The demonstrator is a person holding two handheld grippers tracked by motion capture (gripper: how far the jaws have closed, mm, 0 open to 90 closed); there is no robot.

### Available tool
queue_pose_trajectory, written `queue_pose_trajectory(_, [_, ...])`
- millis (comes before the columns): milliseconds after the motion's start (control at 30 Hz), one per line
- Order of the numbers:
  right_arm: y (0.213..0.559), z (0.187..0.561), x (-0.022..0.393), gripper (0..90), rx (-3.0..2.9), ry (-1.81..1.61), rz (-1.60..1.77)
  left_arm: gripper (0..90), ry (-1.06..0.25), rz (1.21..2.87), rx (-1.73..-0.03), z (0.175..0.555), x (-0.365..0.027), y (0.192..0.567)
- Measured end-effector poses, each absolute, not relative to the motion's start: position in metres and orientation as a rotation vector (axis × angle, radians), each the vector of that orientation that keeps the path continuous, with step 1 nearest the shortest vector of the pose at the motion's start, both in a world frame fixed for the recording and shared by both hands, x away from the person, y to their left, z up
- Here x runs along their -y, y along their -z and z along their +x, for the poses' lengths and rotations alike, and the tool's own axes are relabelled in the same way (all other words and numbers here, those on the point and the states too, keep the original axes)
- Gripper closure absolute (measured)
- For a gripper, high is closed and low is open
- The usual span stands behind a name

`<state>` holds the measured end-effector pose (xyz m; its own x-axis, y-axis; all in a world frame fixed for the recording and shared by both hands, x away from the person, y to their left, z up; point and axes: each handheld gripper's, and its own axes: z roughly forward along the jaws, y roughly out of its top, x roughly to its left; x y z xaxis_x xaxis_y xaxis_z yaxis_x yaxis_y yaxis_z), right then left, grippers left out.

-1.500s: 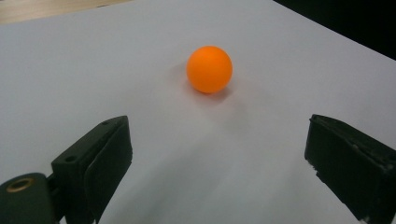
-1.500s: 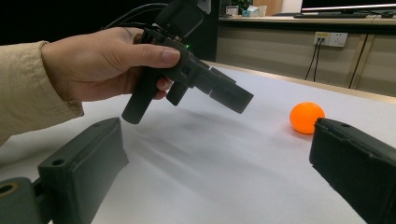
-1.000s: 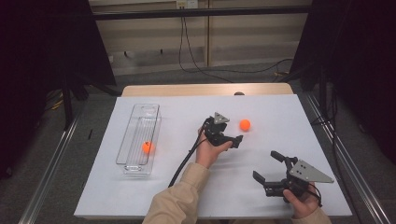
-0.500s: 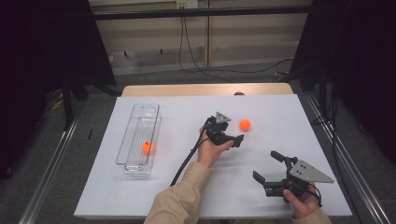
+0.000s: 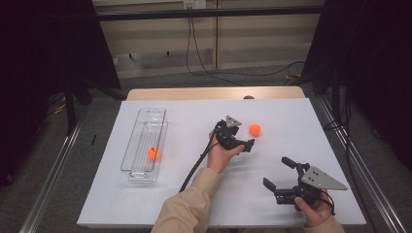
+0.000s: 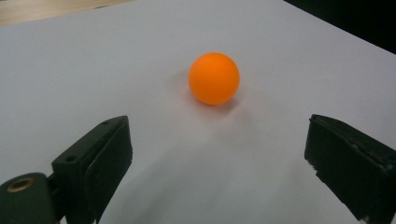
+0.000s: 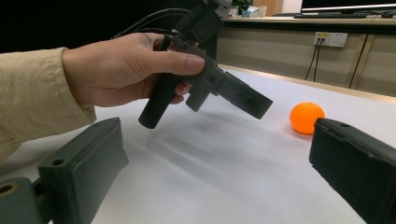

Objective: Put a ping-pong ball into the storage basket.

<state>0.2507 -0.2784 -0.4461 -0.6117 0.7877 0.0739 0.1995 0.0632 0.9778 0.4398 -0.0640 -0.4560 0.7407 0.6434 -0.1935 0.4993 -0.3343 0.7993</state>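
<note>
No shift since a second ago — left gripper (image 5: pixel 241 137) poised as before, jaws spread wide, just short of the orange ball (image 5: pixel 254 129) on the white table (image 5: pixel 194 116). From the high view alone: second ball (image 5: pixel 153 153) inside clear tray (image 5: pixel 144 145). Right gripper (image 5: pixel 281 174) near the table's front edge, likewise released — nothing gripped.

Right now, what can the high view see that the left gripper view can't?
The high view alone takes in the clear tray with a second orange ball inside it, the right hand-held gripper with its jaws open, and the person's left hand and sleeve. The left gripper view alone gives a close look at the left hand-held gripper, its black jaws wide apart with nothing between them. Both views take in the loose orange ball lying on the white table.
</note>
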Motion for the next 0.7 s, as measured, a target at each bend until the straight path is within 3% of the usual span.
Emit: queue_pose_trajectory(700, [0.4459, 0.2507, 0.2788, 2.7, -1.856, -1.584, 0.98, 7.8, -0.198, 2.002, -0.865, 0.4427, 0.0708, 0.4571])
